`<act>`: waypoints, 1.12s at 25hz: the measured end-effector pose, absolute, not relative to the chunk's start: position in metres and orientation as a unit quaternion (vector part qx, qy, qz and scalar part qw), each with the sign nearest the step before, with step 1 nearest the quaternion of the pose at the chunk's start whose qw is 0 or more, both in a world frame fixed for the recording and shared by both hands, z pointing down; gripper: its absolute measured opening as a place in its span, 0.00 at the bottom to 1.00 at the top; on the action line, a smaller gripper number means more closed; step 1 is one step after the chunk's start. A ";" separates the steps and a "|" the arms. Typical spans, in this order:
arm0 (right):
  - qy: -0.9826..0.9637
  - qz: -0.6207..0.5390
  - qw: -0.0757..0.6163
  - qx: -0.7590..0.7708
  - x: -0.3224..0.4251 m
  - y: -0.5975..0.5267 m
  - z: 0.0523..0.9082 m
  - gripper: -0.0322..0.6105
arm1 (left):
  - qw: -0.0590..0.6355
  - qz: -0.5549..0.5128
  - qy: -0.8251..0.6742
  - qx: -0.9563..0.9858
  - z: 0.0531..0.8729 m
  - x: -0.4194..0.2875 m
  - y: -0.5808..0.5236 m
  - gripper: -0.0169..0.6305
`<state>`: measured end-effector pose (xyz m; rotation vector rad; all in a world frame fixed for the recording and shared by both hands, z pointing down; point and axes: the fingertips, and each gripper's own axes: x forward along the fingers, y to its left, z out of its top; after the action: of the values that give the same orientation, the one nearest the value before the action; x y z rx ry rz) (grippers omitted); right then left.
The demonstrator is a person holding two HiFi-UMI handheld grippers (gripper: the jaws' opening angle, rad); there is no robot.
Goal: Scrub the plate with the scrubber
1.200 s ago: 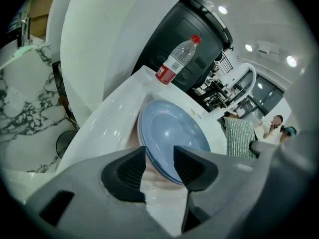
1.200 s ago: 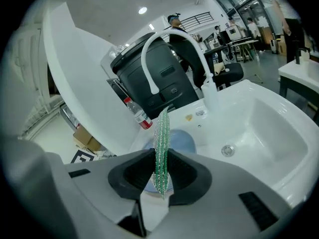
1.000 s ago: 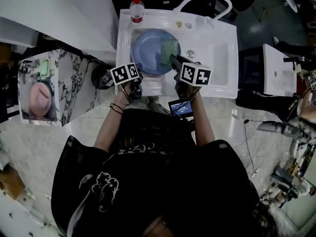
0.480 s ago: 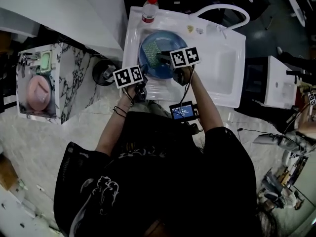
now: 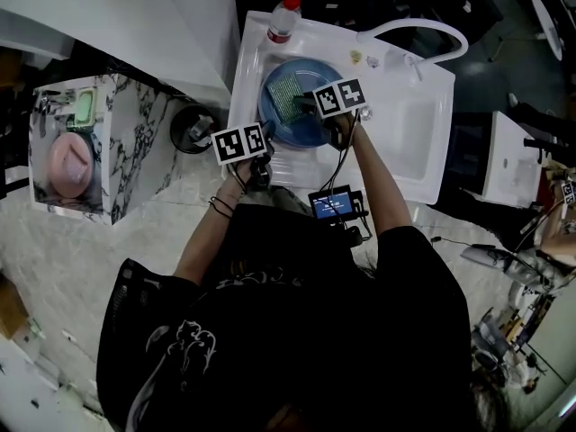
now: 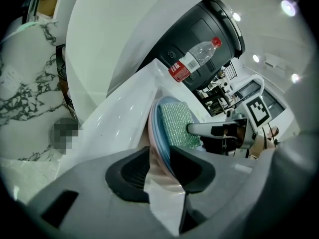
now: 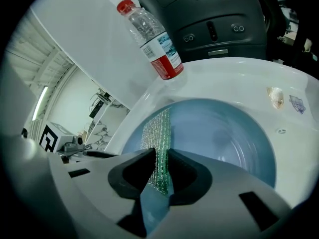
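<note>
One scrubber (image 5: 284,97) on plate (image 5: 301,133) points lengthwise toward bottle (image 5: 283,18).

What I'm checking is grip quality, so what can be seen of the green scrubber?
The scrubber is a flat rectangular pad, green, with a glittery woven mesh surface. The right hand-held gripper pinches one end of it, edge-on, between both pads. The pad lies against the inner face of the blue plate, toward the plate's left side in the head view, inside the white sink. No foam is visible on it.
</note>
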<state>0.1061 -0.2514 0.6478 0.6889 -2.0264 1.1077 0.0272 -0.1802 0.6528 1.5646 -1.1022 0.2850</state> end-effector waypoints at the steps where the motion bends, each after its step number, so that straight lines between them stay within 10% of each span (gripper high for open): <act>1: -0.781 0.431 0.359 0.274 0.108 -0.253 0.650 0.18 | 0.569 0.120 -0.469 0.665 0.653 0.027 -0.180 0.24; 28: -0.614 0.470 0.313 0.552 0.237 -0.253 0.643 0.18 | 0.549 0.127 -0.490 0.665 0.653 0.024 -0.180 0.24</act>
<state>0.2368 -0.2530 0.6430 1.4548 -1.6190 1.2384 0.0243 -0.1805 0.6526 1.5734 -1.1611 0.2995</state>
